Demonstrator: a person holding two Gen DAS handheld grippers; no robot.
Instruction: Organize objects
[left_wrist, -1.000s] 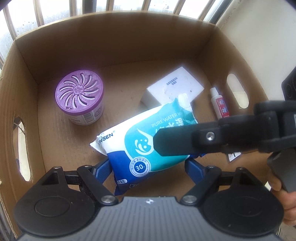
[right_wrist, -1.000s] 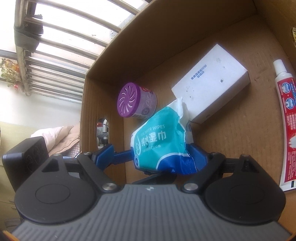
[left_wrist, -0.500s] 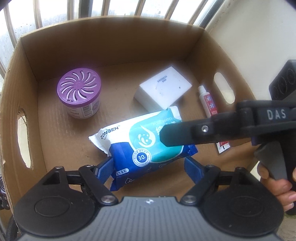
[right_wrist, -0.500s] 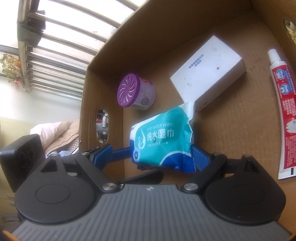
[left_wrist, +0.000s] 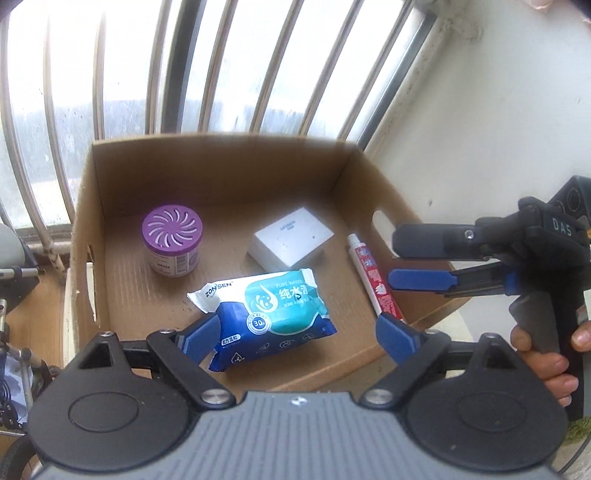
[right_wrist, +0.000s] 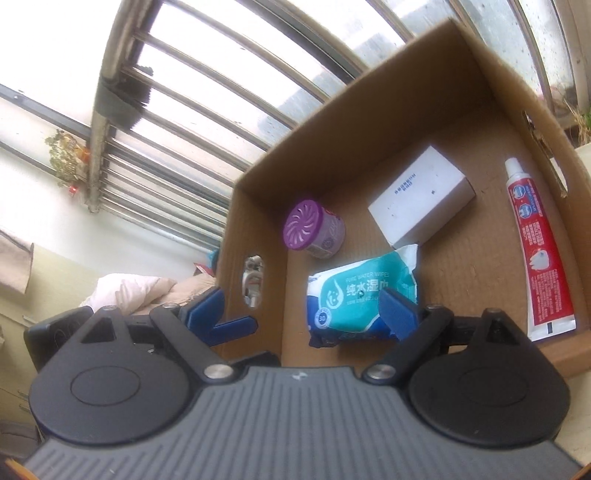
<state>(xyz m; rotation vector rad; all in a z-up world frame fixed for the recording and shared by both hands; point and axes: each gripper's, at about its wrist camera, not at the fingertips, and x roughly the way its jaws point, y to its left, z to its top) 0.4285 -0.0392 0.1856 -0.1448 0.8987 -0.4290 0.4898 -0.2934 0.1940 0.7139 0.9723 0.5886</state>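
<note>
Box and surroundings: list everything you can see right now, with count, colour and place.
box: 1, brown cardboard, below the barred window, open top
air freshener: 1, purple lid, upright, box floor by the left wall
white carton: 1, white, box floor toward the back
wipes pack: 1, teal, blue and white, flat on the box floor, near side, one end against the carton
toothpaste: 1, red and white tube, flat along the right wall
window bars: several, pale metal, behind the box
left gripper: 1, black with blue pads, jaws opening, nothing gripped
right gripper: 1, same colours, open, empty
hand: 1, on the right gripper's handle
</note>
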